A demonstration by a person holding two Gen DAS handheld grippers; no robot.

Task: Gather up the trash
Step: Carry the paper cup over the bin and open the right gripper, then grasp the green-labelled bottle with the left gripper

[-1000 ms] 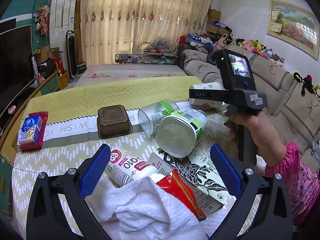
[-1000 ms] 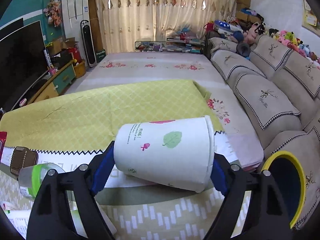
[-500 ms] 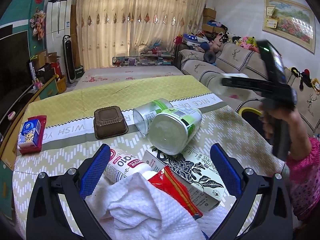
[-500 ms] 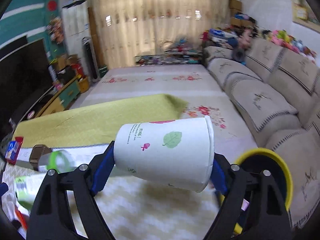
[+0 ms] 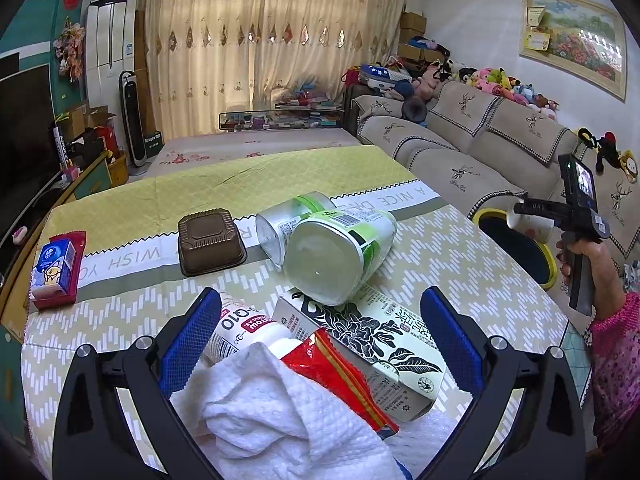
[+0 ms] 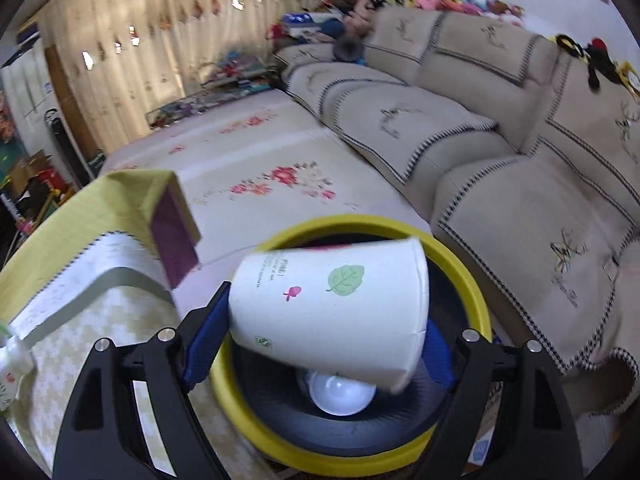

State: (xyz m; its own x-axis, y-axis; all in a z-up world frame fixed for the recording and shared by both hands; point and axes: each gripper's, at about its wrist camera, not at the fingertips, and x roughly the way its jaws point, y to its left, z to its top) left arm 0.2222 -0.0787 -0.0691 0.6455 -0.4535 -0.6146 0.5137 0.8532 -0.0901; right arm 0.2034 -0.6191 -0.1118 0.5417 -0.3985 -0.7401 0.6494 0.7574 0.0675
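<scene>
Right tongs [image 6: 320,344]: clamped sideways on the white paper cup [image 6: 332,308], held over the yellow-rimmed bin [image 6: 468,280].
Bin: beside the tabletop [image 5: 480,264], a white round thing inside.
Left tongs [image 5: 320,344]: apart, nothing gripped, above white cloth [image 5: 288,412], bottle [image 5: 240,332], carton [image 5: 384,340].
Farther off: two tubs [image 5: 340,256], brown tray [image 5: 210,240].

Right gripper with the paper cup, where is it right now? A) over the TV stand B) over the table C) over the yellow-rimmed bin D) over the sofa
C: in the right wrist view the paper cup, clamped in the right gripper, sits directly above the open mouth of the yellow-rimmed bin, off the table edge.
</scene>
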